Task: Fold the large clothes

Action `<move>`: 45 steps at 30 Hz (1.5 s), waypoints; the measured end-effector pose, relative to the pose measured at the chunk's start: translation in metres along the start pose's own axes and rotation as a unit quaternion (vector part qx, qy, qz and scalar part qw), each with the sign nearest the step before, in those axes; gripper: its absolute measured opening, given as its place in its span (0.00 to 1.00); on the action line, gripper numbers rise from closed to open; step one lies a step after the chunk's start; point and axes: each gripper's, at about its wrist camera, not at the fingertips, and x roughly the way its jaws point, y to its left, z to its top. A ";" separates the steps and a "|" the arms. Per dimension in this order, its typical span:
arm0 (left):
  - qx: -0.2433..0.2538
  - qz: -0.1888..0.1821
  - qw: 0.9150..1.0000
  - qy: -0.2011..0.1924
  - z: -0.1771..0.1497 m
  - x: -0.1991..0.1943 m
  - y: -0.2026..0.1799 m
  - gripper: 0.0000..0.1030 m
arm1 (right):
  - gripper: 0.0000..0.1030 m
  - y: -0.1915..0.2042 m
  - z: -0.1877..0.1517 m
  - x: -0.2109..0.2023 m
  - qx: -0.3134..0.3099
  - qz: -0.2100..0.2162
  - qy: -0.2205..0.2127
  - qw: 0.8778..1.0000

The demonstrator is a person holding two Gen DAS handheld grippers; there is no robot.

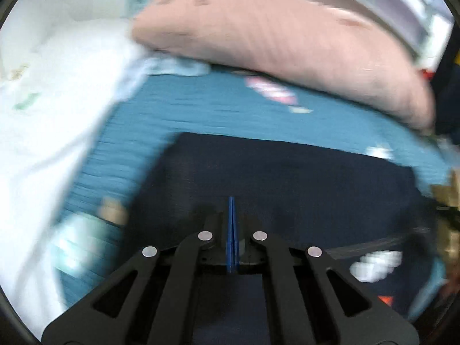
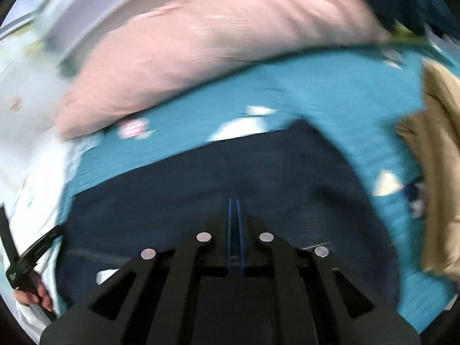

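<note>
**Both grippers closed over the navy garment, nothing visibly pinched**

Starting at my left gripper point(image 1: 231, 201): its blue pads are pressed flat together, no gap, and I see no cloth caught between them. My right gripper point(image 2: 235, 201) is nearly closed too, just a sliver between its pads, and again nothing I can make out in there. Both pictures are smeared, so I'm reading this loosely.

Straight ahead of and beneath both tools lies the navy garment point(image 1: 287, 178), spread flat on the teal bedspread point(image 1: 201, 106). Its far edge runs crosswise to my fingers in both views, so its long axis looks side to side. From the garment outward: the pink pillow point(image 1: 273, 43) sits beyond its far edge, white bedding point(image 1: 51, 109) lies off its left side, and a tan garment point(image 2: 440, 158) lies off its right side, apart from it.

In the right wrist view, low at the left edge, a hand point(image 2: 31, 294) grips the other tool's handle, beside the garment's left side.

My judgement: neither hand is clearly nearer, both hover over the garment's near half, so the next grab is an edge or corner each
</note>
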 end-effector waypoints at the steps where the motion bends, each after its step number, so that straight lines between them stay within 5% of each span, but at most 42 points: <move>1: 0.006 -0.011 1.000 -0.001 -0.006 -0.003 -0.015 0.02 | 0.06 0.023 -0.007 0.003 -0.012 0.023 0.008 1.000; 3: 0.011 -0.038 0.999 0.017 -0.021 0.001 -0.043 0.02 | 0.05 0.052 -0.022 0.011 -0.028 0.043 0.031 0.998; 6: 0.019 -0.018 0.998 0.054 -0.051 0.020 -0.048 0.02 | 0.02 0.065 -0.051 0.031 -0.051 0.025 0.071 0.996; 9: 0.035 -0.028 0.998 0.042 -0.065 0.008 -0.024 0.02 | 0.00 0.029 -0.069 0.030 -0.050 0.005 0.083 0.995; 11: 0.030 0.066 0.996 0.048 -0.061 0.000 0.005 0.02 | 0.00 -0.005 -0.070 0.012 -0.052 -0.057 0.079 0.994; 12: 0.009 0.076 0.996 0.055 -0.062 -0.006 0.027 0.02 | 0.00 -0.022 -0.070 0.002 -0.053 -0.086 0.073 0.992; 15: -0.076 0.028 0.995 0.066 -0.058 -0.023 0.075 0.02 | 0.00 -0.067 -0.067 -0.014 0.013 -0.082 0.087 0.993; 16: -0.069 0.074 0.993 0.059 -0.053 -0.031 0.076 0.02 | 0.00 -0.068 -0.064 -0.020 0.024 -0.102 0.087 0.991; 17: -0.056 0.080 0.994 0.050 -0.049 -0.039 0.073 0.02 | 0.06 -0.064 -0.062 -0.025 0.024 -0.109 0.080 0.991; 23: -0.049 -0.025 0.998 0.043 -0.048 -0.059 0.008 0.03 | 0.06 0.027 -0.068 -0.037 -0.004 -0.006 0.066 0.998; 28: -0.015 -0.055 0.993 0.104 -0.090 -0.036 -0.044 0.02 | 0.00 0.077 -0.103 -0.001 -0.025 0.023 0.135 0.990; 33: -0.008 -0.049 0.994 0.099 -0.104 -0.035 -0.009 0.02 | 0.00 0.047 -0.114 -0.007 -0.040 0.027 0.132 0.990; 36: -0.027 -0.019 0.995 0.098 -0.099 -0.050 0.017 0.02 | 0.00 0.020 -0.111 -0.021 -0.034 -0.065 0.113 0.991; 38: -0.033 0.035 0.994 0.096 -0.094 -0.060 0.029 0.02 | 0.03 -0.006 -0.109 -0.027 -0.011 -0.109 0.111 0.988; 41: -0.054 0.038 0.994 0.093 -0.089 -0.071 0.044 0.02 | 0.06 -0.047 -0.102 -0.048 0.076 -0.101 0.095 0.987; 45: -0.046 0.030 0.995 0.082 -0.082 -0.084 0.036 0.03 | 0.08 -0.065 -0.084 -0.080 0.082 -0.113 0.058 0.989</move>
